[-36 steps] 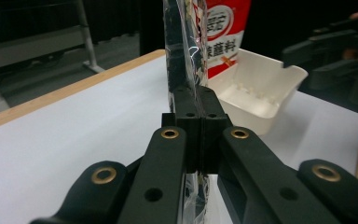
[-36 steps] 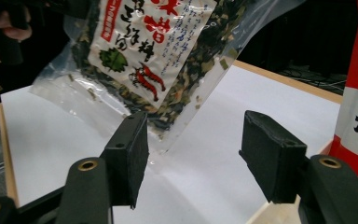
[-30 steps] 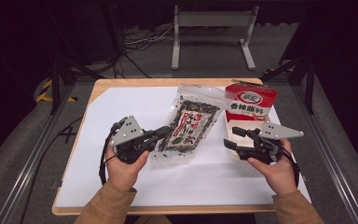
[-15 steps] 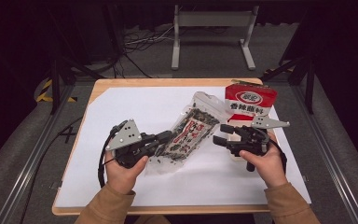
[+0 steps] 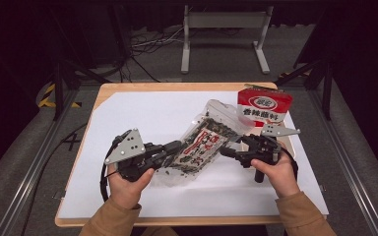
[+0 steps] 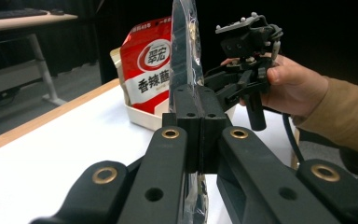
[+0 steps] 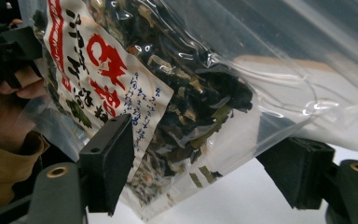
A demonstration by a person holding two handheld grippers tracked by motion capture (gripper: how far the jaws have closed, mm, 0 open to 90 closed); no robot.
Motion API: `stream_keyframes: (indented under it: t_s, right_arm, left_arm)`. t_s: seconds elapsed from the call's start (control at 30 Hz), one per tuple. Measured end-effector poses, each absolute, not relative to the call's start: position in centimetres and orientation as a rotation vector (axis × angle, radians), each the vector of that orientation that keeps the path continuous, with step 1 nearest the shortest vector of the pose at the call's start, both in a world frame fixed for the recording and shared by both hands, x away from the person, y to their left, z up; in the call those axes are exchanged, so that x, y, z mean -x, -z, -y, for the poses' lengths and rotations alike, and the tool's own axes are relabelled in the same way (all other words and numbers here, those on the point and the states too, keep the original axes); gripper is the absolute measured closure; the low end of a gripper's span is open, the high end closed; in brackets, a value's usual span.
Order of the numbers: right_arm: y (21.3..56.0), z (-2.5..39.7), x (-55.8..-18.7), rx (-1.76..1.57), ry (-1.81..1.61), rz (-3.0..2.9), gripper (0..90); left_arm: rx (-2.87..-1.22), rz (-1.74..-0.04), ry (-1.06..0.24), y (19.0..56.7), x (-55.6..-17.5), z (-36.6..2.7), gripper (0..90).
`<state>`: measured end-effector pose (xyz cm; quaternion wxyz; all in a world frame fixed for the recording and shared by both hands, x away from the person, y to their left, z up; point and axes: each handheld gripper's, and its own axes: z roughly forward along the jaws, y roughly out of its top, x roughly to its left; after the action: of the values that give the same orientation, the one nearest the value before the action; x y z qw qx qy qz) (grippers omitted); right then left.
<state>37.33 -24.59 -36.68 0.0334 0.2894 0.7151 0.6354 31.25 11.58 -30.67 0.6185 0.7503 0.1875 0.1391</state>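
Note:
A clear bag of dark dried leaves with a red-and-white label [image 5: 204, 142] is held up off the white sheet, tilted. My left gripper [image 5: 177, 146] is shut on its lower left edge; in the left gripper view the jaws [image 6: 198, 121] pinch the bag [image 6: 184, 46], seen edge-on. My right gripper [image 5: 225, 151] is open at the bag's right side. In the right gripper view the bag [image 7: 191, 93] hangs between the spread jaws of that gripper [image 7: 200, 161], whose pads [image 7: 107, 161] stand on either side of its lower corner.
A red snack packet [image 5: 265, 105] stands in a shallow white tray [image 6: 144, 119] at the table's far right. A white sheet [image 5: 142, 113] covers the wooden table. Dark floor, cables and a metal stand lie beyond the far edge.
The left gripper has raised and tilted the bag off the sheet. The right gripper has moved left, up to the bag's right side.

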Motion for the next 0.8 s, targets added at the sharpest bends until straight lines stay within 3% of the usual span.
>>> stream_keyframes:
  t_s: [0.07,0.27,0.8]
  right_arm:
    - [36.5,24.6,-37.1,-0.896,-1.956,-2.188,36.9]
    - [35.8,24.6,-36.6,-0.871,-1.986,-2.122,41.5]
    - [34.1,25.4,-35.1,-0.678,-2.112,-2.079,69.2]
  left_arm:
    - [-1.729,-0.418,-0.328,30.7,-31.3,-11.7,89.5]
    - [-1.741,-0.426,-0.296,31.3,-31.8,-11.9,89.3]
    - [-1.768,-0.468,-0.291,32.1,-32.6,-12.2,89.0]
